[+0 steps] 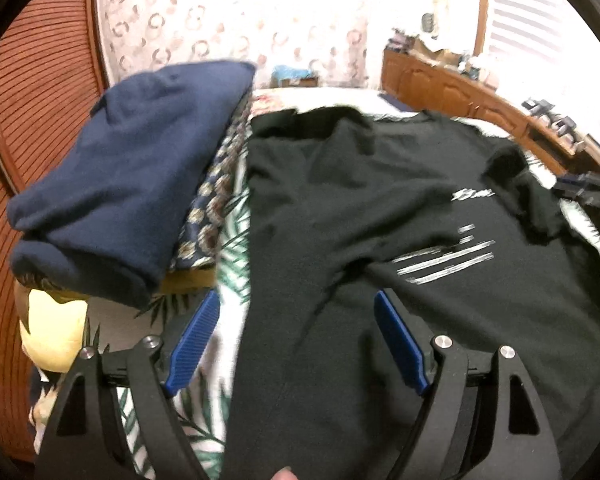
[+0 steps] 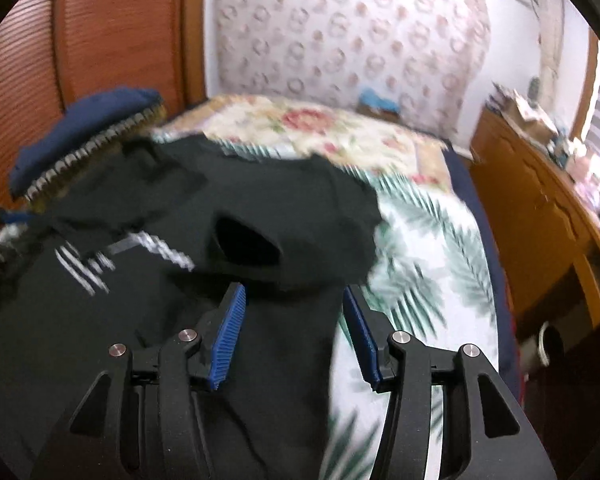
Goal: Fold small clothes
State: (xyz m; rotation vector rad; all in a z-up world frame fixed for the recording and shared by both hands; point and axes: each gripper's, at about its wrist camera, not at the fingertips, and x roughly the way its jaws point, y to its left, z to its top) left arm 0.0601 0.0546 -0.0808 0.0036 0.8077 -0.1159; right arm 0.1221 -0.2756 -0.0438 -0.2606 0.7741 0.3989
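Observation:
A black T-shirt [image 1: 380, 200] with white printed stripes [image 1: 444, 260] lies spread on the bed, partly rumpled. My left gripper [image 1: 297, 296] hovers open over its left part, one blue pad above the sheet and the other above the cloth. In the right wrist view the same T-shirt [image 2: 180, 320] has its right sleeve [image 2: 300, 208] turned inward over the body. My right gripper [image 2: 294, 288] stands open just above the shirt's right edge; the pads press on nothing.
A folded navy garment [image 1: 132, 184] tops a stack of patterned cloth left of the shirt. The palm-leaf sheet [image 2: 428, 248] shows on the right. A wooden dresser [image 2: 540, 220] runs along the right side, and a slatted wooden door [image 1: 40, 80] stands on the left.

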